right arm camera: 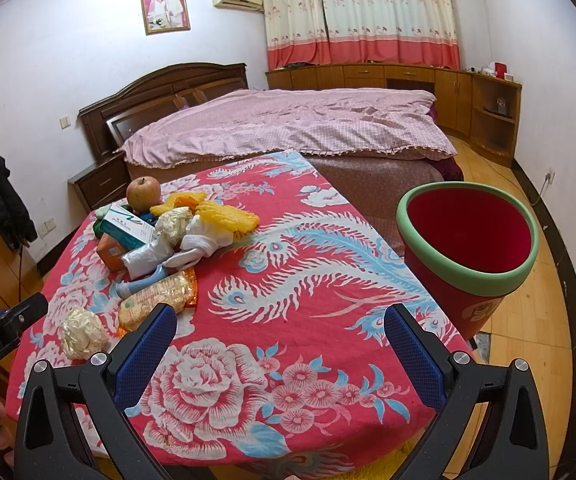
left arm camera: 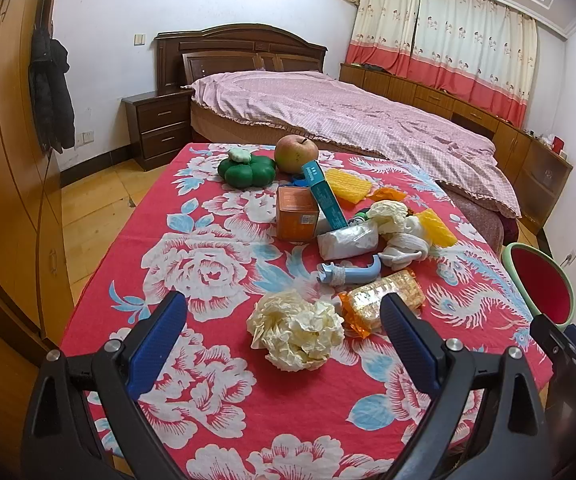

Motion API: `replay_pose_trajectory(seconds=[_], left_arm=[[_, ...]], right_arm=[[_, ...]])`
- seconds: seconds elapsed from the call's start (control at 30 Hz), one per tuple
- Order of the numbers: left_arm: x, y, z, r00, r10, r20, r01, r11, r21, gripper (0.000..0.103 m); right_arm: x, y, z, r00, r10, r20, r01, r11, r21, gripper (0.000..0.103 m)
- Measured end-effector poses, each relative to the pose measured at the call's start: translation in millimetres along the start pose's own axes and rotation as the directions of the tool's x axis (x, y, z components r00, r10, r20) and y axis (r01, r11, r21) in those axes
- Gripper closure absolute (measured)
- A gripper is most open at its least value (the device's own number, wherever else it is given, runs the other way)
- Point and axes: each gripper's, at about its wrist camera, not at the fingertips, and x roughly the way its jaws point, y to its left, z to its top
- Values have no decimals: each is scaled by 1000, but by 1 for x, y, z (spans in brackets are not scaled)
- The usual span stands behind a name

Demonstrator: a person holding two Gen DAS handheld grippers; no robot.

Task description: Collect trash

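A crumpled cream paper ball (left arm camera: pixel 298 330) lies on the red flowered tablecloth (left arm camera: pixel 191 264), between the fingers of my open left gripper (left arm camera: pixel 283 312). Behind it lie an orange snack wrapper (left arm camera: pixel 384 300), a blue plastic piece (left arm camera: pixel 348 274), a white wrapper (left arm camera: pixel 348 242), an orange box (left arm camera: pixel 296 212), a teal box (left arm camera: pixel 324 194) and yellow foam pieces (left arm camera: pixel 348 186). A red bin with a green rim (right arm camera: pixel 468 236) stands off the table's right edge. My right gripper (right arm camera: pixel 279 324) is open and empty over the cloth (right arm camera: pixel 308 280). The paper ball (right arm camera: pixel 81 332) shows at its left.
An apple (left arm camera: pixel 296 154) and a green pumpkin-shaped toy (left arm camera: pixel 245 170) sit at the table's far end. A bed with a pink cover (left arm camera: pixel 328 108) stands just behind the table. A nightstand (left arm camera: pixel 159 128) and a wardrobe (left arm camera: pixel 3 160) are on the left.
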Motion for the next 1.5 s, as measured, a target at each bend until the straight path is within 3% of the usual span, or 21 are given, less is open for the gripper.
replay_pose_trajectory(seconds=[1.03, 1.5], left_arm=[[4, 4, -2, 1000, 2, -15, -2, 1000, 0, 7], [34, 17, -9, 993, 3, -121, -6, 1000, -19, 7]], right_arm=[[2, -2, -1, 1000, -3, -7, 3, 1000, 7, 0], [19, -7, 1, 999, 7, -31, -6, 999, 37, 0]])
